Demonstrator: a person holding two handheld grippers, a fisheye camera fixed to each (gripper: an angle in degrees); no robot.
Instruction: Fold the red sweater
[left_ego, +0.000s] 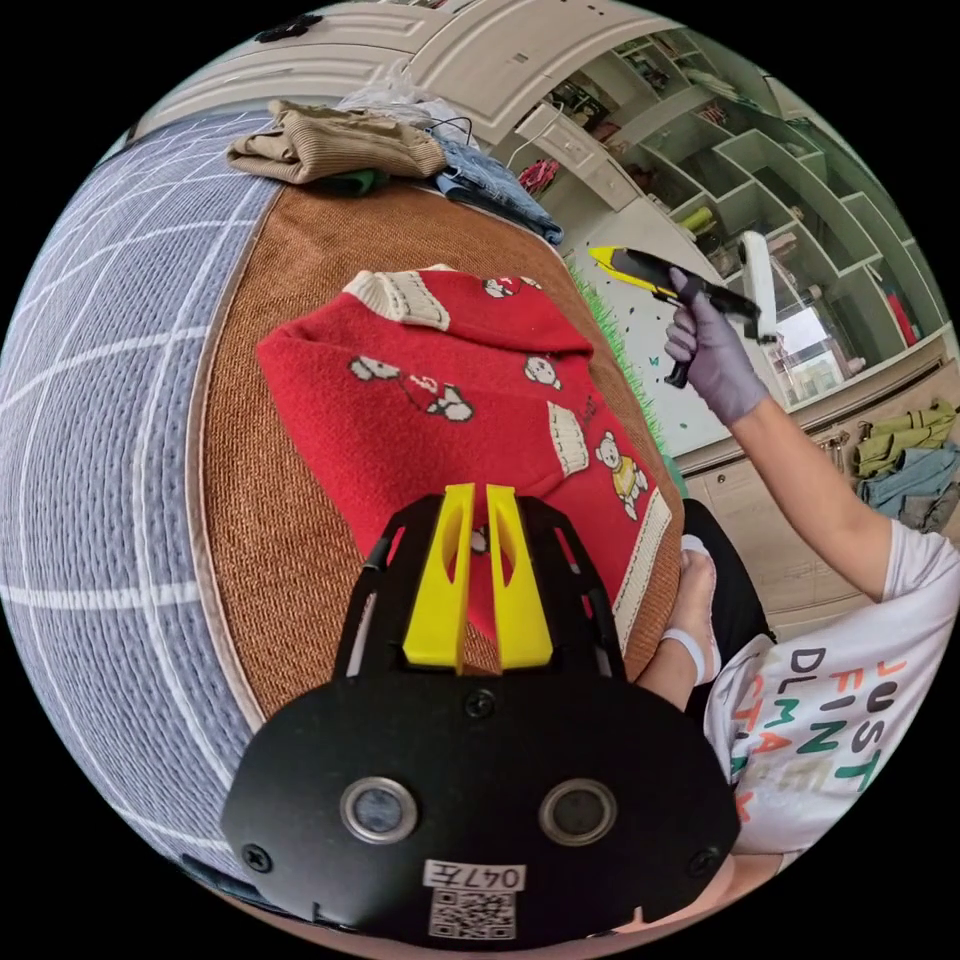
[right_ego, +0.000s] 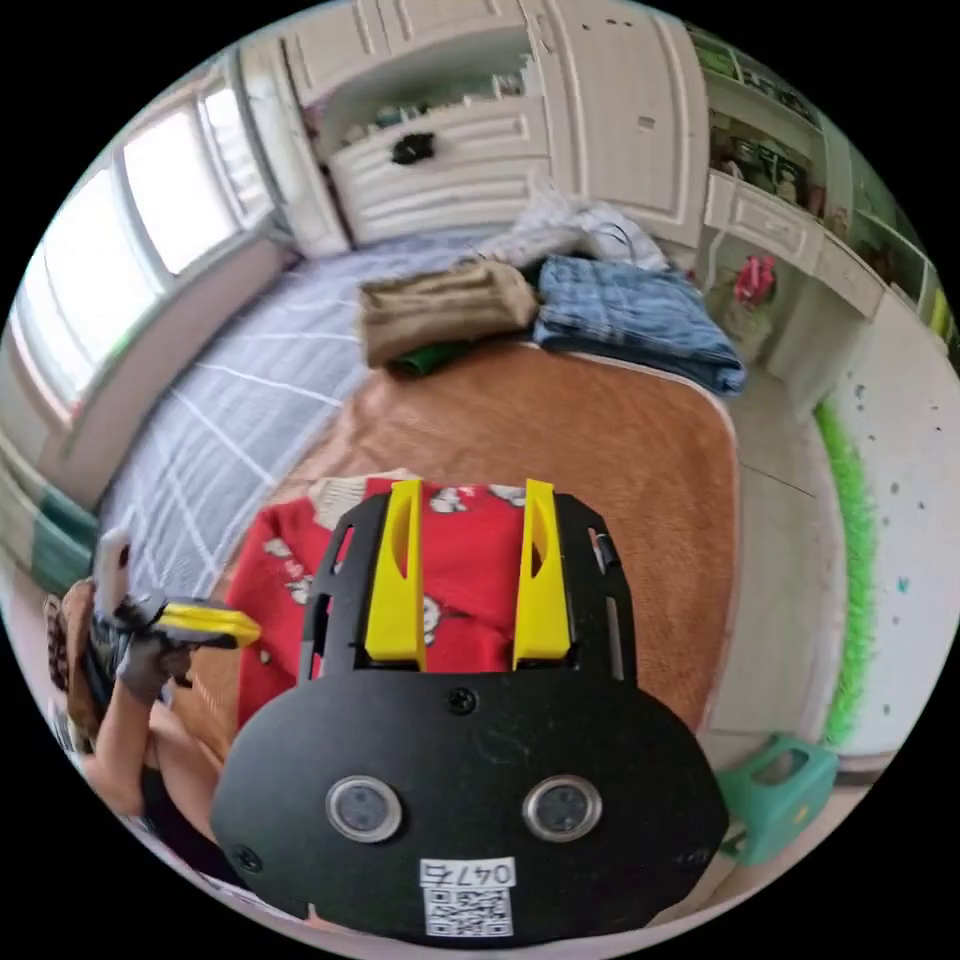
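While the left gripper (left_ego: 478, 500) hovers near-closed over the red sweater (left_ego: 450, 400), the right gripper (right_ego: 470, 520) gapes wide, raised.

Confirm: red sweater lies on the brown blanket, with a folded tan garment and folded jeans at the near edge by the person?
Not the near edge. The tan garment and jeans sit at the far edge, beyond the red sweater on the brown blanket, per the right gripper view.

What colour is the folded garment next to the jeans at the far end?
Tan ribbed garment beside the jeans, clearest in the right gripper view.
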